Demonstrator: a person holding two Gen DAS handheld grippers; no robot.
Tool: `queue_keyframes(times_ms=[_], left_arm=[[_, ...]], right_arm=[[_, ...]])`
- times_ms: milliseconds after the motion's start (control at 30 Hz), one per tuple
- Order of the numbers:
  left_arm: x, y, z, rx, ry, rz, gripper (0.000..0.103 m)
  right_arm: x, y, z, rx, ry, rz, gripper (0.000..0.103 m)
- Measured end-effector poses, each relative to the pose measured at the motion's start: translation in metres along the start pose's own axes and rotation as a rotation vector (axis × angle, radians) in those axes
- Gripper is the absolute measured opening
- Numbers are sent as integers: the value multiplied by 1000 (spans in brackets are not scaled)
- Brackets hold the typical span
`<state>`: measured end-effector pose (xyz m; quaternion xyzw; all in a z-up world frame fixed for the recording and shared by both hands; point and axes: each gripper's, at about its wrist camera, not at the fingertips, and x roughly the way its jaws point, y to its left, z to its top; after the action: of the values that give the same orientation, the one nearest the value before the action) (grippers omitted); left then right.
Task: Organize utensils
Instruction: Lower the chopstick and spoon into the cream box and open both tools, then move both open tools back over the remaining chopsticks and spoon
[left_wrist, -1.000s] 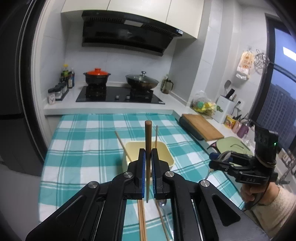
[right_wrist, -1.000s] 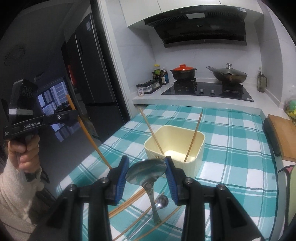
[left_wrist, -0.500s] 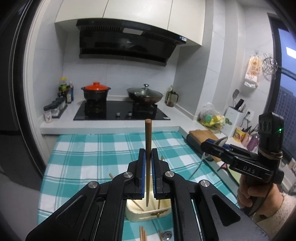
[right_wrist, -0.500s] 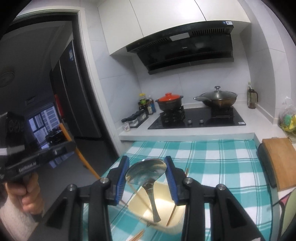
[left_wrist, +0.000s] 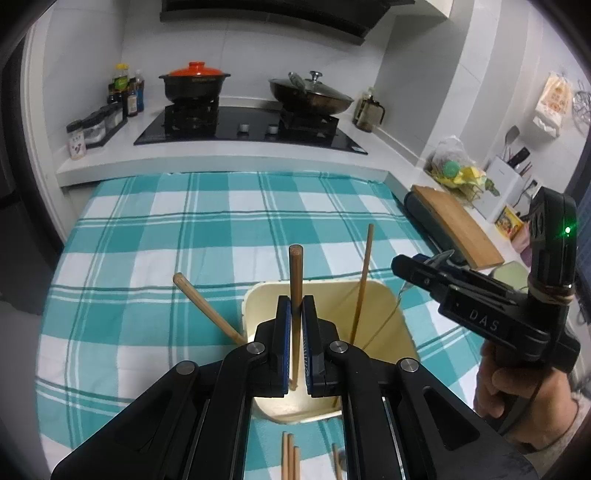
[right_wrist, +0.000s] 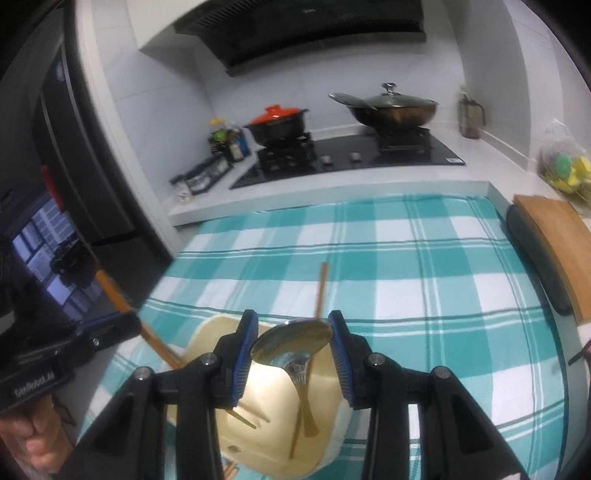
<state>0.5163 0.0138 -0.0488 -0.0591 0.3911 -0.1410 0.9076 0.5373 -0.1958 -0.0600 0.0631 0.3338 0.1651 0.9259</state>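
Shiny metal spoon (right_wrist: 291, 341), smooth like a mirror. Brown wooden chopstick (left_wrist: 295, 291), matt and plain. Cream plastic box (left_wrist: 391, 314), smooth and a bit shiny inside. Soft checked cloth (left_wrist: 166, 236) over the bench, teal and white. Black matt plastic on the left gripper (left_wrist: 295, 345) and right gripper (right_wrist: 291, 354), with ribbed blue pads. Wooden cutting board (left_wrist: 458, 225). Glossy black stove top (left_wrist: 251, 129).

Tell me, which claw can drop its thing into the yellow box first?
Probably the left claw. Its chopstick stands upright with its tip already inside the yellow box. The right claw holds its spoon above the box too, handle hanging down.
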Motion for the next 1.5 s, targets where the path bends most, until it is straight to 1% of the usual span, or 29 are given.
queue_keyframes(times_ms=[133,267,300,333,367,433,467,500,533,600,667,733,800,867,933,1033,1133,1233,1300,1333,1400,1467,1500], left_arm=[[12,0,0,8,-5,30,5],[20,4,5,-14,3,59,7],[20,5,5,-18,1,65,10],[18,6,4,-21,-1,69,17],[15,8,3,-25,-6,72,20],[0,9,-5,-18,-18,65,35],[-11,8,-12,-2,-22,59,38],[-20,7,-18,13,-22,56,47],[-34,6,-29,33,-22,51,55],[-62,6,-51,69,-17,46,62],[-85,7,-74,94,-7,51,68],[-111,9,-105,118,-5,64,74],[-129,14,-133,114,-1,74,76],[-141,19,-156,83,13,74,76],[-147,22,-171,43,22,73,76],[-156,16,-182,19,-2,74,76],[-166,5,-187,-2,-45,62,77],[-167,-8,-192,-27,-55,22,80],[-165,-18,-196,-25,-51,18,79],[-166,-23,-200,-14,-64,10,80],[-168,-31,-206,5,-77,3,80],[-167,-34,-212,12,-80,-6,80],[-167,-35,-214,11,-79,-14,80]], right_arm=[[20,-19,-2,65,21,-43,40],[32,-28,0,92,39,-39,41],[33,-28,1,93,40,-49,41],[33,-29,1,93,39,-57,42],[31,-29,1,94,34,-61,45],[21,-29,1,103,15,-68,47],[14,-29,0,104,7,-68,48],[4,-29,-3,99,-4,-68,48],[-6,-28,-6,90,-16,-72,49],[-29,-24,-19,56,-28,-80,52],[-49,-17,-38,15,-17,-90,53],[-67,-8,-63,-27,10,-75,53],[-83,1,-93,-51,39,-41,53],[-96,11,-125,-69,56,-5,53],[-104,21,-156,-87,73,17,53],[-113,38,-190,-119,88,37,53],[-131,49,-209,-134,58,52,53],[-156,53,-224,-147,-3,56,54],[-172,53,-233,-167,-42,39,58],[-176,53,-237,-174,-52,28,59],[-180,49,-244,-174,-39,-5,59],[-181,46,-250,-175,-16,-7,59],[-182,45,-253,-176,-12,-21,59]])
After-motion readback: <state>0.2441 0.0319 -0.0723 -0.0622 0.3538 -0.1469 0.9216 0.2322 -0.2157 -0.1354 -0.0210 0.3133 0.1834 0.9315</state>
